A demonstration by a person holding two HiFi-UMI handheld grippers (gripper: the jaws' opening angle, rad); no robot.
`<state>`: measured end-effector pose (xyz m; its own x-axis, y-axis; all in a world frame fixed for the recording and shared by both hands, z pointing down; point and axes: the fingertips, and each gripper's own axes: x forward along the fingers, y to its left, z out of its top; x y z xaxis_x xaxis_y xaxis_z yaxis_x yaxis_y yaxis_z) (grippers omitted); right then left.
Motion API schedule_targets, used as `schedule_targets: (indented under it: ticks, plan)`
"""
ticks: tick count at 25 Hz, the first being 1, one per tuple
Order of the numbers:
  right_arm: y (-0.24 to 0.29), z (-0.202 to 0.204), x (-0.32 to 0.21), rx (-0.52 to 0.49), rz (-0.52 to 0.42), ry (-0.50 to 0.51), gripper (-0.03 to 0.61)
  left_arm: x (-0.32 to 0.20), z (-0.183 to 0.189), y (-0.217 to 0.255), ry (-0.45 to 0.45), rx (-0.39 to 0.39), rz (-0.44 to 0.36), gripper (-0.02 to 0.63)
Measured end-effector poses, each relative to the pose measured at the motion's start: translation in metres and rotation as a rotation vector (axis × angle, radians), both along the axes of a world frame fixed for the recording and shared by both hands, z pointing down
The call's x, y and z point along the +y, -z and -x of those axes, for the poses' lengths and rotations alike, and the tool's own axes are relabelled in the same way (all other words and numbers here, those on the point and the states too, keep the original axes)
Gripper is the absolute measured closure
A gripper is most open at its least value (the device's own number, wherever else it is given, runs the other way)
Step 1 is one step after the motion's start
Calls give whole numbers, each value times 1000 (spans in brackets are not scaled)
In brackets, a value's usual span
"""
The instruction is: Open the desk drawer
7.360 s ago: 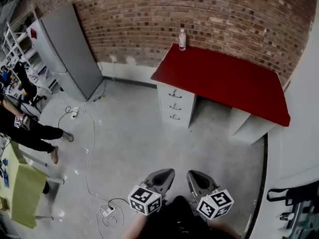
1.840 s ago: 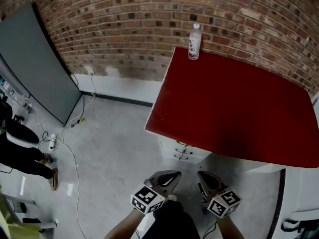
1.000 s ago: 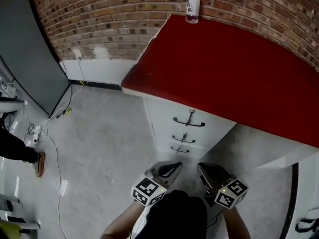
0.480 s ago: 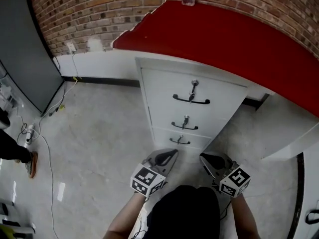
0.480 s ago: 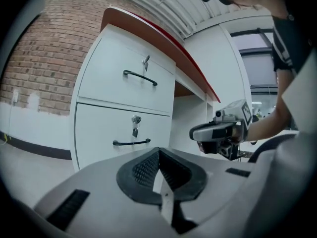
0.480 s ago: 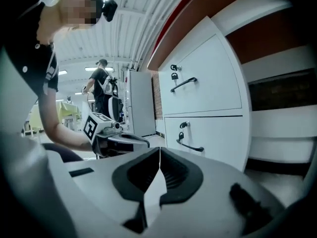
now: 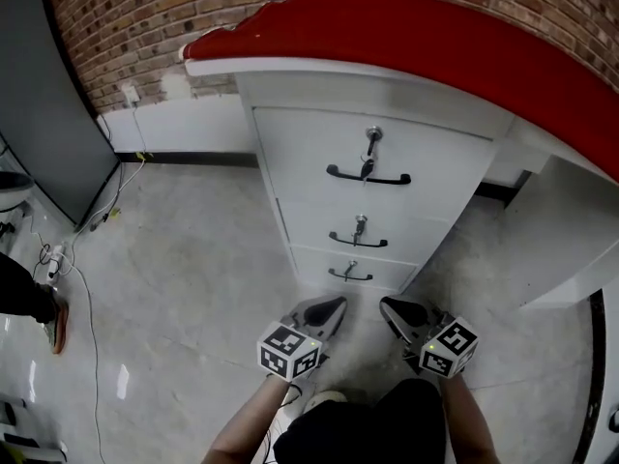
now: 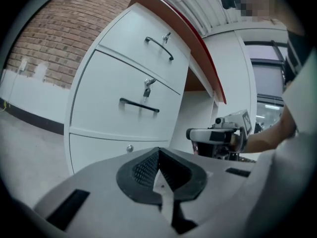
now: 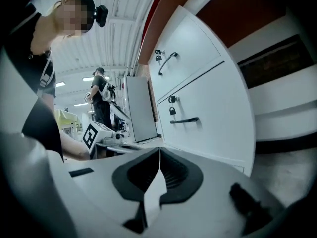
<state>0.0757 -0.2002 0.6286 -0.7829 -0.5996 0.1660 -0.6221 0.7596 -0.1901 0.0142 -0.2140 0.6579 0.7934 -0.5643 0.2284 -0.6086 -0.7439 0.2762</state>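
Head view shows us holding the left gripper point(image 7: 332, 307) and right gripper point(image 7: 392, 310) side by side, low over the concrete floor point(image 7: 193, 259), jaws pressed together and empty, tips aimed forward. Just beyond, the white drawer unit point(image 7: 309, 225) has all three drawers point(image 7: 300, 148) shut, keys point(image 7: 371, 141) in locks above black handles point(image 7: 368, 177), beneath the red desktop point(image 7: 435, 37).

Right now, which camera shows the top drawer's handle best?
The head view: the top drawer's handle faces it squarely, whole and unblocked. In the left gripper view the handle is small and slanted; in the right gripper view it is small and foreshortened.
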Motion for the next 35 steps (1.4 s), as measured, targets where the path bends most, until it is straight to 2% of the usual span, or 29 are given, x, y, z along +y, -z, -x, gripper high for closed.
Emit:
schedule_targets:
  ticks: [3,8,13,20,25,26,27,28,31,35]
  plan:
    - [-21,9,-13,-55,23,-4,566,-10,2,-24,24,16,34,607]
    - [-72,6,-40,-355,274,-158,566,-31,12,-65,151,138,173,607]
    - [-117,7,-45,-599,445,-294,566,-45,14,-101,227,331,359,607]
    - [-120,6,-62,-710,517,-354,566,-61,12,-115,251,505,472,607]
    - [-153,3,-69,-799,639,-432,546,-75,16,-125,292,551,513,605]
    - [-158,4,-71,-813,657,-443,493,-78,18,-126,305,577,531,574]
    - [-160,4,-74,-835,669,-451,465,-82,20,-127,316,605,554,467]
    - [-160,4,-79,-863,672,-458,465,-85,21,-129,321,633,580,370]
    - [-152,7,-92,-908,650,-477,465,-91,18,-131,309,699,622,353]
    - [-157,8,-99,-923,645,-546,475,-102,14,-133,289,742,638,353]
